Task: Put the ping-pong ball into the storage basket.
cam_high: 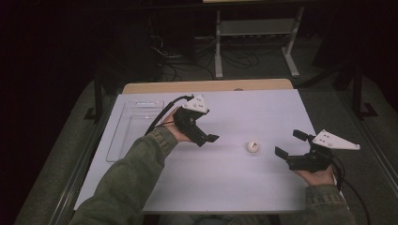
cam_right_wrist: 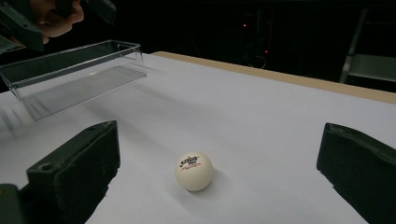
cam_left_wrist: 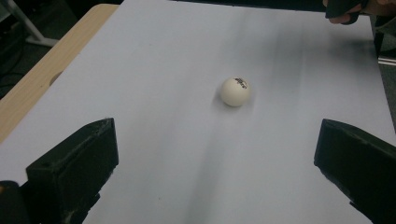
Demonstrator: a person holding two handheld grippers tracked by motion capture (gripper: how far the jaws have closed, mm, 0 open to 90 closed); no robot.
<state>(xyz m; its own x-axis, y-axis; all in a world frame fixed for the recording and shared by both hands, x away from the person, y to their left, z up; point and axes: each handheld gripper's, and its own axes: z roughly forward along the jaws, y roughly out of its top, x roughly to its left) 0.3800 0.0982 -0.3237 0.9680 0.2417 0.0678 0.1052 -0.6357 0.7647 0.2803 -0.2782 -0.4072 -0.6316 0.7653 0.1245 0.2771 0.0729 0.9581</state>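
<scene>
The right tongs are held wide open above the right part of the desk, with nothing between the two black jaws, which are pointed leftward. In the right gripper view, the small white table-tennis ball with a printed logo is seen lying on the desk just ahead of the spread jaws, between their lines but touched by neither.

The left tongs are likewise held wide open and empty, raised over the middle of the desk and aimed rightward at the ball. In the left gripper view the ball is seen farther off, well apart from both jaws.

In the high view the ball is found resting on the white sheet covering the desk, between the two tongs and nearer to the right one. A clear rectangular plastic tray is placed at the left side of the desk, behind the left forearm in an olive-green sleeve.
</scene>
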